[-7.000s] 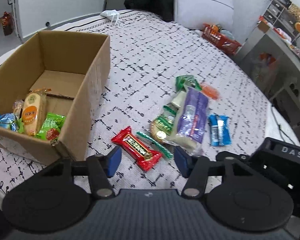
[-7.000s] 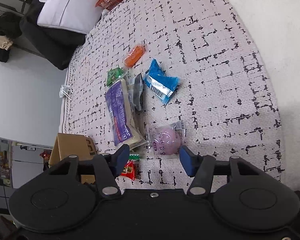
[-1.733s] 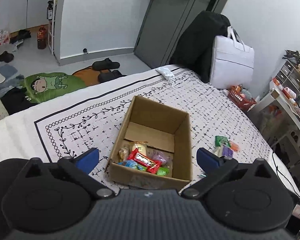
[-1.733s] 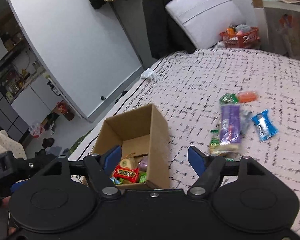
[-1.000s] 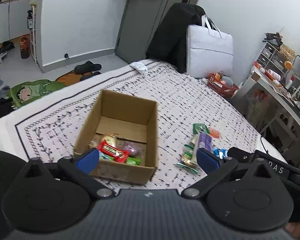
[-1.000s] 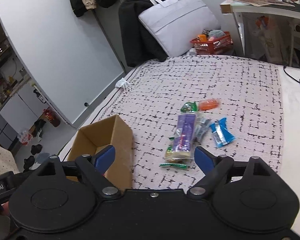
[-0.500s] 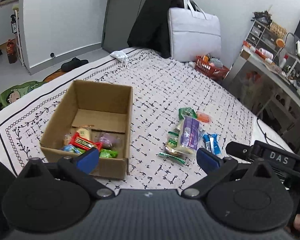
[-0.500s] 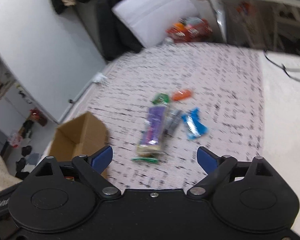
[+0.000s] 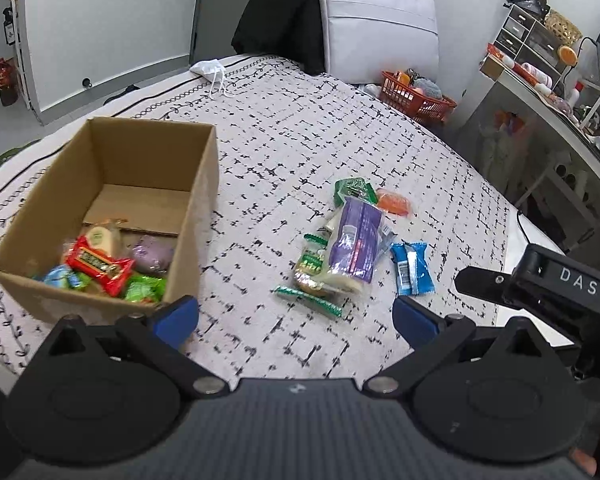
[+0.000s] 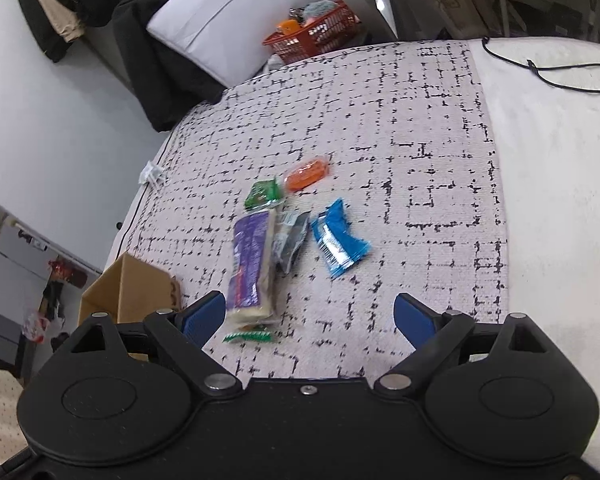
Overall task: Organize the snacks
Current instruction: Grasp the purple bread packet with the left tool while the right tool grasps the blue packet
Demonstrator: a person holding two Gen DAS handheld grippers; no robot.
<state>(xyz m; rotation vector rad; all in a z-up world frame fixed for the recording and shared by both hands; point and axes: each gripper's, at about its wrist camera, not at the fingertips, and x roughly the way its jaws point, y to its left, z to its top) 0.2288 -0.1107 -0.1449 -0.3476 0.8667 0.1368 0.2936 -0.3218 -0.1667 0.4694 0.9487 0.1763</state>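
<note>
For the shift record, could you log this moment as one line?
left gripper: open, empty | right gripper: open, empty | cardboard box: partly filled | snacks: loose on bed

box (image 9: 188,216): left on bed (image 9: 300,120) | loose snacks (image 9: 352,240): right of box | basket (image 9: 416,96): behind

We are seeing even, bright indoor light, soft shadows, fisheye bending at the edges, and slight motion blur ahead of the right gripper (image 10: 308,316).
</note>
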